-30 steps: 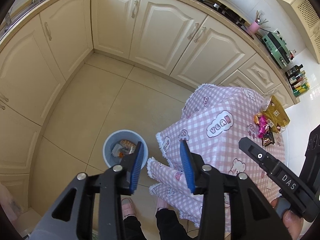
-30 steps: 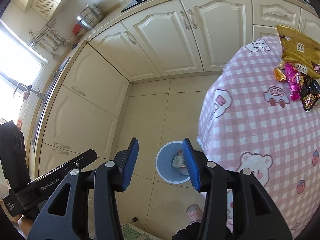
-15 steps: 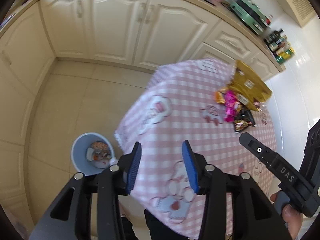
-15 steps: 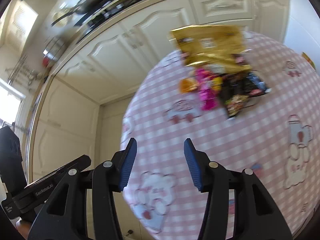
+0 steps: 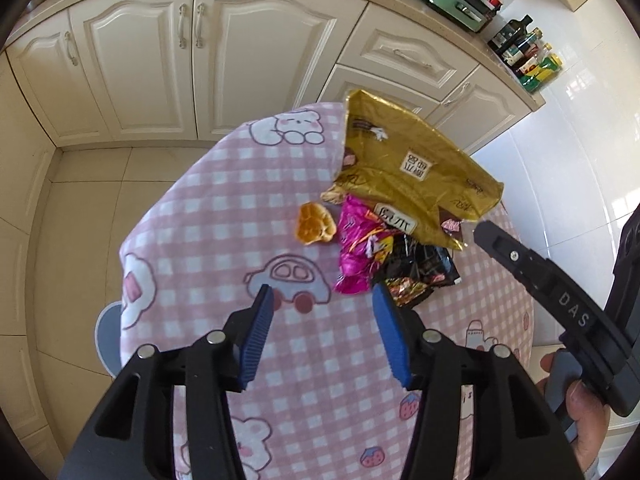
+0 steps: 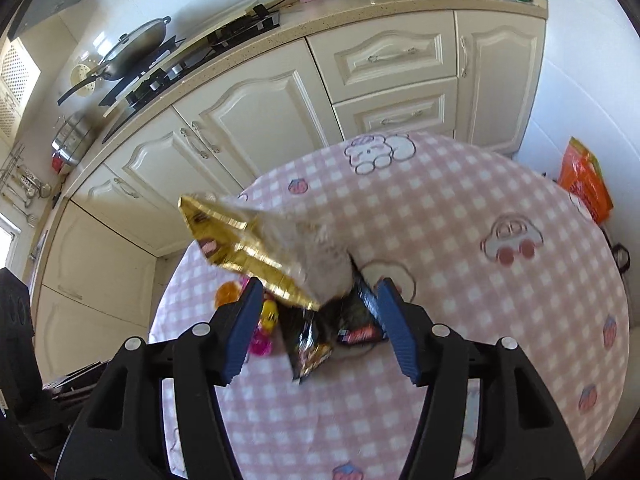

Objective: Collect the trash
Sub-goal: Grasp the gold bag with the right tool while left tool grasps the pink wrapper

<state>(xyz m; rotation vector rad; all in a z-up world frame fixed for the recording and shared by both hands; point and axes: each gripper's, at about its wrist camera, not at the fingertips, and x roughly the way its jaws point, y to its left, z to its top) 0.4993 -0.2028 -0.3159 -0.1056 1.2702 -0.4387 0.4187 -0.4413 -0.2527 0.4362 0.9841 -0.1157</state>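
The trash lies in one heap on the pink checked cloth of the counter (image 5: 224, 240): a large gold foil bag (image 5: 408, 160), a crumpled magenta wrapper (image 5: 354, 256) touching its near edge, a black wrapper (image 5: 424, 272) beside that, and a small orange piece (image 5: 314, 224) just apart on the left of the heap.

The left gripper (image 5: 322, 300) points steeply down at the cloth, short of the heap; the magenta wrapper sits just beyond its fingertips and the black wrapper just beyond its right finger. Its jaws have just been opening and stand apart with only cloth between them. The right gripper (image 6: 318, 284) also tilts steeply down, directly over the heap, with the gold bag's near corner and the black wrapper seen between its fingers; whether the pads touch them I cannot tell. Its jaws have also just been opening and stand apart. In the left view the hand (image 5: 584, 412) holding the right gripper's handle shows at the right edge.

In the right view the gold bag is blurred, and the magenta wrapper and orange piece are mostly hidden behind the left finger. A blue bin (image 5: 108, 332) peeks out past the cloth's left edge, mostly cut off.

The cloth drops away left of the heap toward tiled floor (image 5: 80, 208); cream cabinets (image 5: 248, 60) stand beyond it, well apart.
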